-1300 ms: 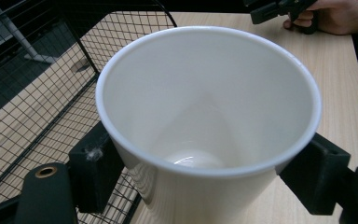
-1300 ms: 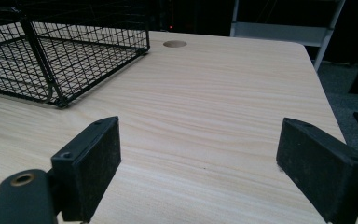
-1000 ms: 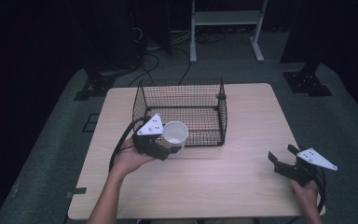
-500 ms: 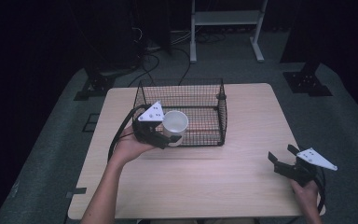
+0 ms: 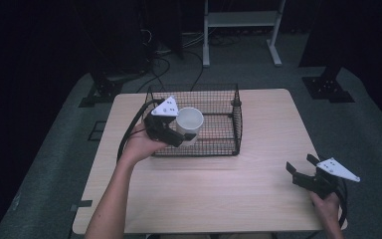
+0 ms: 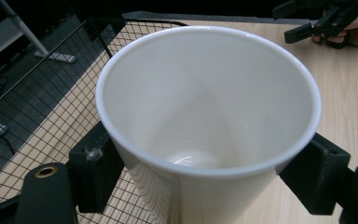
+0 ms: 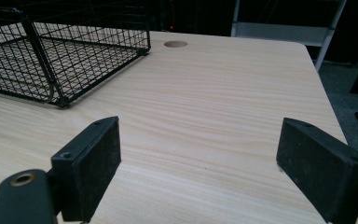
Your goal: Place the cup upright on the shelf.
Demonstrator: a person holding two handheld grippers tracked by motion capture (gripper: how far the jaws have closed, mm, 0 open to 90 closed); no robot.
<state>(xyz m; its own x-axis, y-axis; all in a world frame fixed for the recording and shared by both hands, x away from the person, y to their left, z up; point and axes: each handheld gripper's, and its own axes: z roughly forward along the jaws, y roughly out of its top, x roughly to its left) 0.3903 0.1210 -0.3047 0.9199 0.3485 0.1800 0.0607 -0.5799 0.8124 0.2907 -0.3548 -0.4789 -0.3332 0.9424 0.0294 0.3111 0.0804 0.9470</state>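
A light wooden rectangular table stands on grey carpeted floor; beyond it, a white metal-framed stand against darkness.

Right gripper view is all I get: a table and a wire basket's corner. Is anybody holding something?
Observer: Yes, the left gripper is clamped on a white cup.
Operator: Is the cup inside the basket?
Observer: It hangs above the front left part of the wire basket, near its rim.
Operator: Is there anything in the cup?
Observer: No, the left gripper view looks straight down into it, and it is empty.
Operator: What is my gripper doing?
Observer: The right gripper sits open near the table's front right corner, gripping nothing.
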